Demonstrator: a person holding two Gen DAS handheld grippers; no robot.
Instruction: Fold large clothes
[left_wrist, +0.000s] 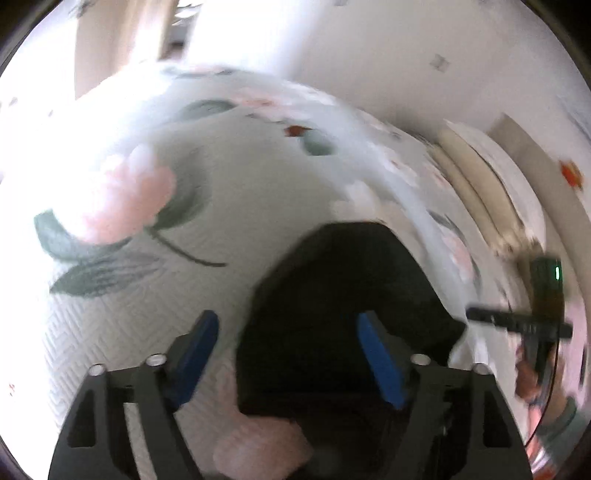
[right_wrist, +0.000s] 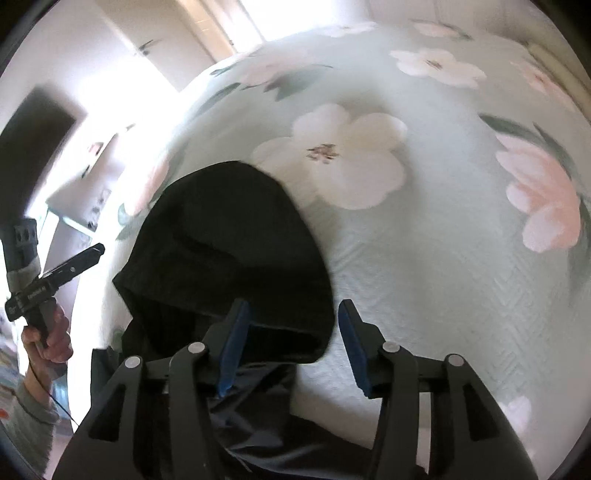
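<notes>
A: Where's the garment (right_wrist: 225, 251)?

B: On the bed (right_wrist: 424, 258), lying on the floral quilt. Black, bunched into a rounded heap, not flat. In the right wrist view it fills the lower middle and runs down under the gripper body. A shinier dark fold shows at the bottom edge.

A: Right gripper (right_wrist: 291, 343)?

B: Jaws apart, moderate gap. Blue pads clear of cloth on their inner faces. The left pad sits over the garment's lower edge, the right pad over bare quilt. Nothing pinched between them.

A: Left gripper (left_wrist: 288, 358)?

B: Wider gap. Its right pad is in front of the black cloth, its left pad over quilt. The cloth's edge passes between the jaws in that view, but the pads don't press on it. Frame is blurred, so I can't tell if a pad brushes the fabric.

A: Do they see each other?

B: Yes. The right wrist view shows the left gripper at far left, held by a hand (right_wrist: 51, 336) with a grey sleeve below it. The left wrist view shows the right gripper at far right, blurred, green light on top.

A: Anything else on the bed?

B: Pale pillows (left_wrist: 469, 177) at the far right of the left view. Bright window beyond the bed in both.
</notes>
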